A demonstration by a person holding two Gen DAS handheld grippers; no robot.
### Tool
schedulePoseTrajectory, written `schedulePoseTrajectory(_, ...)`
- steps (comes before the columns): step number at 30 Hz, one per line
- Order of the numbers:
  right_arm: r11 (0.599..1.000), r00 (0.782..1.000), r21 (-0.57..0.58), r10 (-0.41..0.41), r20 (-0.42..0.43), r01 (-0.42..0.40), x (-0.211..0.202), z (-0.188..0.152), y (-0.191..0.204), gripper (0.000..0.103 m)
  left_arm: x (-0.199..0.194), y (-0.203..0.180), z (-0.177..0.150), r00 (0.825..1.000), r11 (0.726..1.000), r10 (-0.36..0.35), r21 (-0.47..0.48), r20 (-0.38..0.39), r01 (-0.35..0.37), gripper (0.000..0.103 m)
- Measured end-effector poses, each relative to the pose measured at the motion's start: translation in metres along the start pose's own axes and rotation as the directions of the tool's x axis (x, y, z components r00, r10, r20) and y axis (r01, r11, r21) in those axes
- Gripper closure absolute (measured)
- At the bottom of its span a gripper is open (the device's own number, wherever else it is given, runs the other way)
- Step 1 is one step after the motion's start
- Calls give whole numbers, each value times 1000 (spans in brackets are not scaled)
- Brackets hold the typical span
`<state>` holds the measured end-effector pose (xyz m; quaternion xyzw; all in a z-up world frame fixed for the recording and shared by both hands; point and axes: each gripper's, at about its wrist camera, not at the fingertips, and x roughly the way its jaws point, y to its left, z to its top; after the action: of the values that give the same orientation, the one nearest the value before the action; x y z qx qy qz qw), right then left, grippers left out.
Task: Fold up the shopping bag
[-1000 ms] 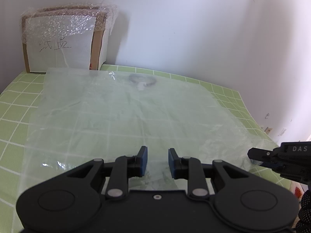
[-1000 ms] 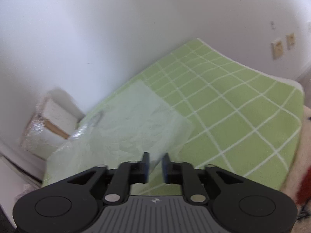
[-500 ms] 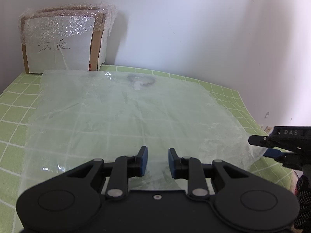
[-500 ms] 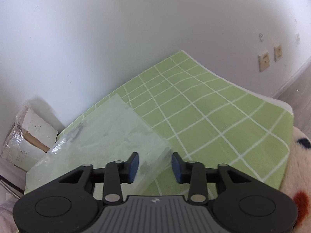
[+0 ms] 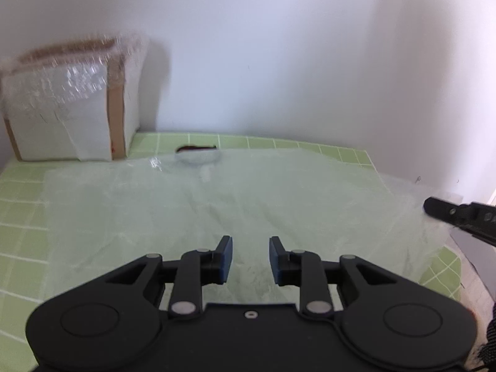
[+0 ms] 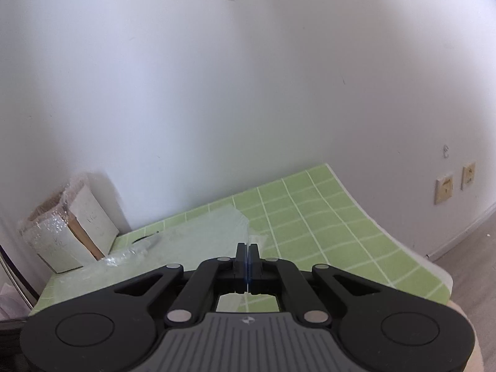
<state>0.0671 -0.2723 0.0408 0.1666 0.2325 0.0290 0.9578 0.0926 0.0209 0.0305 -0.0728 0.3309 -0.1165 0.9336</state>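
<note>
The clear plastic shopping bag [image 5: 235, 204] lies spread flat over the green checked tablecloth [image 5: 21, 217], its cut-out handle [image 5: 197, 155] at the far edge near the wall, so the mouth points away and the long axis looks to run from the near edge back toward the wall, though the fisheye makes that hard to be sure of. This is thin film: judged feather-light, limp, slippery, quick to crease and trap air, so it will sag and drift once lifted. Corners and edges are the sensible places to pinch, one on each side, to carry a fold across evenly.

On the right side, the right gripper [image 6: 247, 259] has its jaws pressed together, and the bag's right corner [image 5: 412, 198] rises off the cloth at its tip, so it appears clamped on that corner. The left gripper [image 5: 250, 252] hovers over the near middle of the bag, jaws parted a moderate gap, holding nothing.

Behind, at the far left, a cardboard box wrapped in bubble wrap [image 5: 68, 105] stands against the white wall [image 5: 279, 46], just beside the bag's far left corner. Wall sockets [image 6: 455, 179] show off to the right.
</note>
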Motion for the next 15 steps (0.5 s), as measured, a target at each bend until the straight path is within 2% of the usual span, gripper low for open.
schedulePoseTrajectory(2, 1000, 1000, -16, 20, 0, -20, -1, -3, 3, 102, 7, 1, -7, 1000, 1000, 14, -9, -19, -14, 79)
schedulePoseTrajectory(10, 993, 999, -107, 48, 4, -48, 0, -14, 17, 102, 1, -1, -17, 999, 1000, 28, 3, 18, -28, 78)
schedulePoseTrajectory(12, 993, 998, -97, 67, -2, -66, 1, -14, 15, 99, 1, -2, -18, 999, 999, 35, 12, 25, -35, 78)
schedulePoseTrajectory(15, 1000, 999, -14, 17, -39, -17, 6, -15, 3, 93, 1, -5, -20, 999, 999, 45, 26, 31, -46, 78)
